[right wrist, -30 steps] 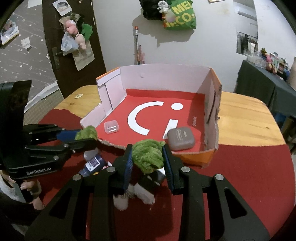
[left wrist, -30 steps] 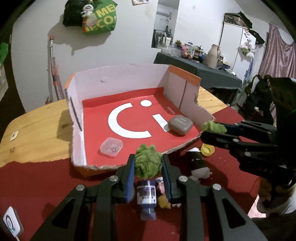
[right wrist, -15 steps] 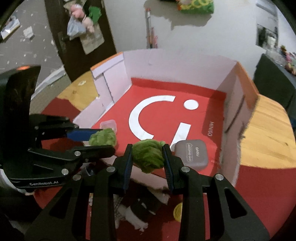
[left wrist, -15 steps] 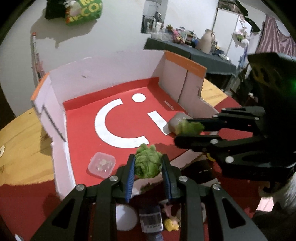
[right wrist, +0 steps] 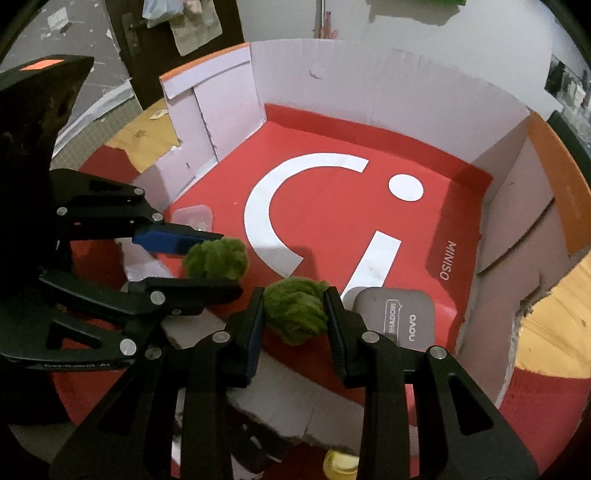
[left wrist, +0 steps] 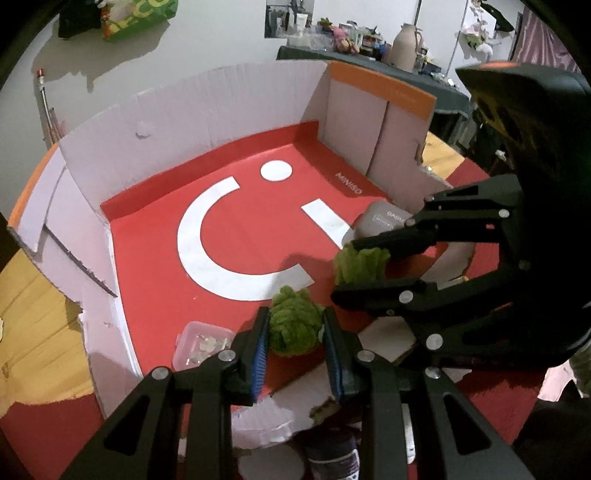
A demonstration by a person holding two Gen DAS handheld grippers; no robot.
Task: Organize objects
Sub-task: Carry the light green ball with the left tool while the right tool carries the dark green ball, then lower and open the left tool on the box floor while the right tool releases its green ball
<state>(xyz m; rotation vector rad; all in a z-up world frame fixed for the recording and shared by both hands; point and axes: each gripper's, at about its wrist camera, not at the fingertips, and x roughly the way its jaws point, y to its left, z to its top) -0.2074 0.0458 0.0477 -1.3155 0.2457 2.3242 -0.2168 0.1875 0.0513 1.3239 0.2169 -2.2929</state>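
With the left gripper (left wrist: 295,328) and right gripper (right wrist: 295,314) each clamped on 1 green fuzzy ball (left wrist: 293,325) (right wrist: 295,312) above the box (left wrist: 192,107) front edge, risk: crowded grippers collide; early release drops the balls onto the desk (left wrist: 33,332).

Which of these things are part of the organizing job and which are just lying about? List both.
Job in hand:
- left gripper jaws shut on a green fuzzy ball
- right gripper jaws shut on a second green fuzzy ball
- red-floored cardboard box
- grey case in the box
- clear plastic container in the box

Lying about:
- green bag on the wall
- beige jug
- yellow cap
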